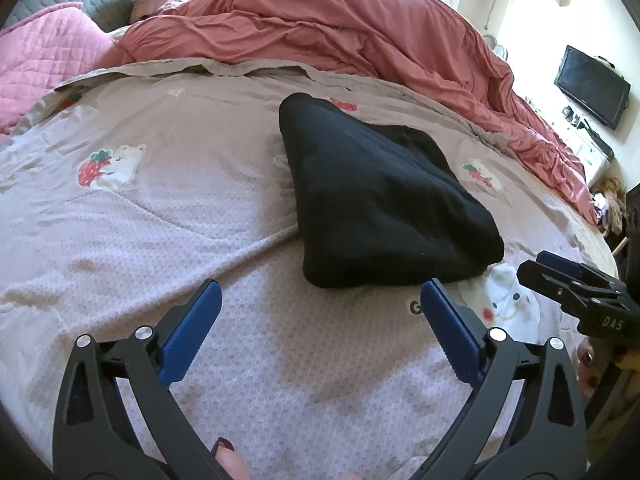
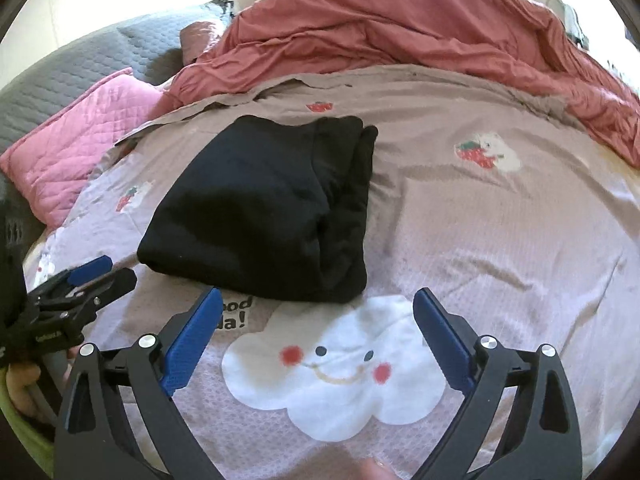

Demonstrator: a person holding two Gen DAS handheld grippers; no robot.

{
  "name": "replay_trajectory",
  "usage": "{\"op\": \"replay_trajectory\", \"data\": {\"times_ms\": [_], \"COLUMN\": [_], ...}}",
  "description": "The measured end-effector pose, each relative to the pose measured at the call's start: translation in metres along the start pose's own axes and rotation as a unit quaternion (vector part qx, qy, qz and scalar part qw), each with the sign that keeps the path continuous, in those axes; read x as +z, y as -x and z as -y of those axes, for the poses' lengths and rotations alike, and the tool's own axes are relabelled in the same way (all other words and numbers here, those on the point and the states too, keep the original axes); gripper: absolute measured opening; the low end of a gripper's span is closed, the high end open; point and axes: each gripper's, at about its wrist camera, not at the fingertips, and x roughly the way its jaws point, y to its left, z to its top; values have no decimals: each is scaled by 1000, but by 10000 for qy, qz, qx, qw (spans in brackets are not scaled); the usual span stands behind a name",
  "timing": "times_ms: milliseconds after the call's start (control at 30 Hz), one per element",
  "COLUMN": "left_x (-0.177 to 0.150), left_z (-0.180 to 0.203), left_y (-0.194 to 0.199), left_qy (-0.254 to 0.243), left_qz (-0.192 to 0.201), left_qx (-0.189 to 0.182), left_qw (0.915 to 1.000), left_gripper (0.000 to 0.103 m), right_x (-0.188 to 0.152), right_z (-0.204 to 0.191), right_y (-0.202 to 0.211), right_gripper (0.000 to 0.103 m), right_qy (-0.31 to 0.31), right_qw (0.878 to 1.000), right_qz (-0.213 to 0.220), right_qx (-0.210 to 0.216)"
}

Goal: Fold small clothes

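Pale printed bedspread (image 2: 500,232) carries a folded black garment (image 2: 264,208) mid-surface, long axis running away toward the heaped red blanket (image 2: 420,28), its near edge just ahead of both the left gripper (image 1: 320,300) and the right gripper (image 2: 318,308), each wide open, empty.

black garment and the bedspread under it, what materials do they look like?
Black garment: looks like a soft, matte knit, possibly fleece or jersey; thick rounded fold edges, no sheen. Exact fibre unclear.

Bedspread: looks like thin woven or knit fabric with a small waffle-like texture, slightly glossy where light hits, printed or appliquéd with cloud and strawberry motifs. Probably cotton or polyester blend; cannot tell which.
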Motion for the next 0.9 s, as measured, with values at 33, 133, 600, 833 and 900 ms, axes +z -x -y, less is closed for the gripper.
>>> {"op": "replay_trajectory", "data": {"times_ms": [33, 133, 600, 833, 900], "left_x": [0, -2, -4, -4, -4], "left_z": [-1, -3, -8, -9, -10], "left_y": [0, 0, -1, -1, -2], "left_qy": [20, 64, 171, 195, 202], "left_qz": [-8, -42, -102, -130, -149], "left_qx": [-4, 12, 118, 211, 252], "left_qw": [10000, 10000, 9997, 9995, 9994], "left_gripper": [93, 93, 93, 93, 93], "right_x": [-1, -3, -2, -2, -2], "right_z": [0, -1, -1, 1, 2], "right_y": [0, -2, -3, -1, -1], "right_gripper": [96, 96, 96, 96, 96], "right_qy": [-15, 11, -58, -81, -112], "right_qw": [10000, 10000, 9998, 9995, 9995], "right_qz": [-1, -47, -43, -17, -24], "right_qx": [-24, -82, -209, -296, -308]}}
